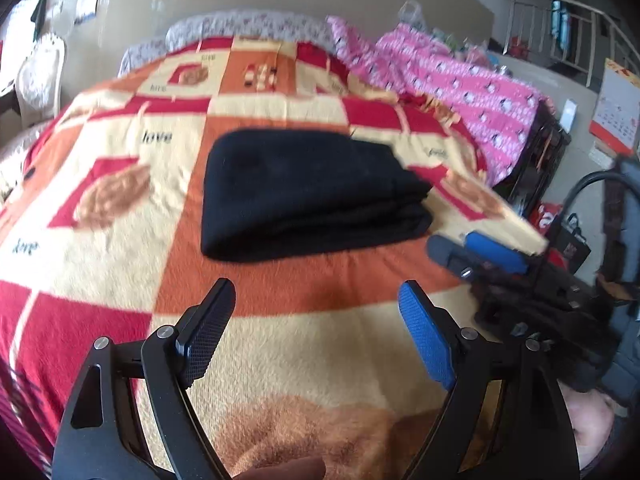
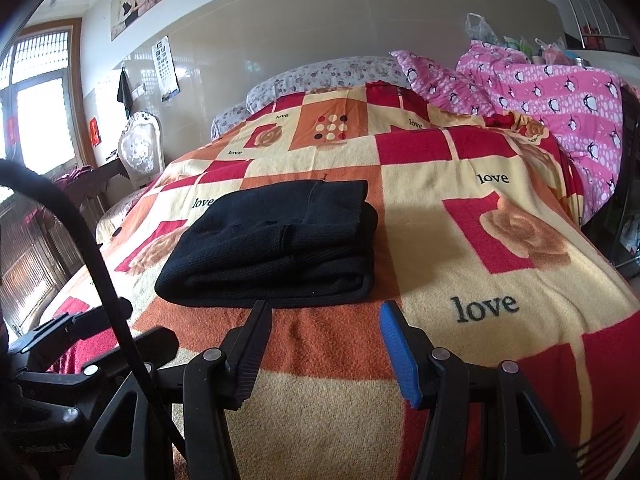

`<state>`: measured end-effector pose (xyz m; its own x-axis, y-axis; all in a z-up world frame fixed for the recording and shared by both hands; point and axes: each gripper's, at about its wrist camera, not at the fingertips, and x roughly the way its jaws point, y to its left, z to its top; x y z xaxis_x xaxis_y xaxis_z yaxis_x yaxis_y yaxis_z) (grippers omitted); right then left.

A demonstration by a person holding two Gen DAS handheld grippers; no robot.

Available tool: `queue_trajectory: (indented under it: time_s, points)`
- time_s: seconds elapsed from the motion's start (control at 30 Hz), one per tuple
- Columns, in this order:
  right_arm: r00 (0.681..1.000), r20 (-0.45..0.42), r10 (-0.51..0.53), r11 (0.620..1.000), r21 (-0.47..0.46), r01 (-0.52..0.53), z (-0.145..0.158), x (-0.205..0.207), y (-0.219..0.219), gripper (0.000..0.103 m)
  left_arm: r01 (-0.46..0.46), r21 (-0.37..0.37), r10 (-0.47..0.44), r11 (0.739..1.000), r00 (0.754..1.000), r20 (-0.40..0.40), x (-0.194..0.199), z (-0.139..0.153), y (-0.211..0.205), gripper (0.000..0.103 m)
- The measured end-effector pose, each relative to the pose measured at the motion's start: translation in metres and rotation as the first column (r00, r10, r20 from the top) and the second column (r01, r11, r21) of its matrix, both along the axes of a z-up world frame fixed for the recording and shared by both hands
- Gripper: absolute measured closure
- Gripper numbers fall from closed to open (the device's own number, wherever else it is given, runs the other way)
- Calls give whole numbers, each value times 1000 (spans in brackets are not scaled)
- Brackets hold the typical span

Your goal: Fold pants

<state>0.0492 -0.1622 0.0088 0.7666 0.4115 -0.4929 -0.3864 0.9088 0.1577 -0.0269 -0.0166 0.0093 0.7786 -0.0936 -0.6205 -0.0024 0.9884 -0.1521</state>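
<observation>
The black pants point(image 1: 308, 196) point(image 2: 280, 244) lie folded into a thick rectangular stack on the patterned blanket point(image 1: 120, 200) point(image 2: 480, 240) that covers the bed. My left gripper point(image 1: 316, 286) hovers just short of the stack's near edge, jaws wide open and nothing between them. My right gripper point(image 2: 324, 306) is also open and empty, its fingertips close to the stack's near fold without touching it. In the left wrist view the right gripper point(image 1: 454, 242) shows at the stack's right corner, above the blanket.
A pink penguin quilt point(image 1: 460, 92) point(image 2: 560, 92) is heaped along the bed's far right side. Floral pillows point(image 2: 320, 72) lie at the headboard. A white chair point(image 2: 138, 152) stands left of the bed. A black cable point(image 2: 100, 260) arcs across the lower left.
</observation>
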Motion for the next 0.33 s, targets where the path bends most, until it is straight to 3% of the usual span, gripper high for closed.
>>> queue_trajectory:
  time_s: [0.1,0.2,0.33]
  points:
    - [1000,1,0,1000,-4,0,0,0,1,49,-55,13,55,998,995,-83,9,-16,3,19]
    - [1000,2,0,1000,-6,0,0,1,1,49,-96,27,97,995,993,-69,6,-18,6,19]
    - [1000,2,0,1000,-8,0,0,0,1,49,-84,63,88,995,994,-71,6,-22,2,19]
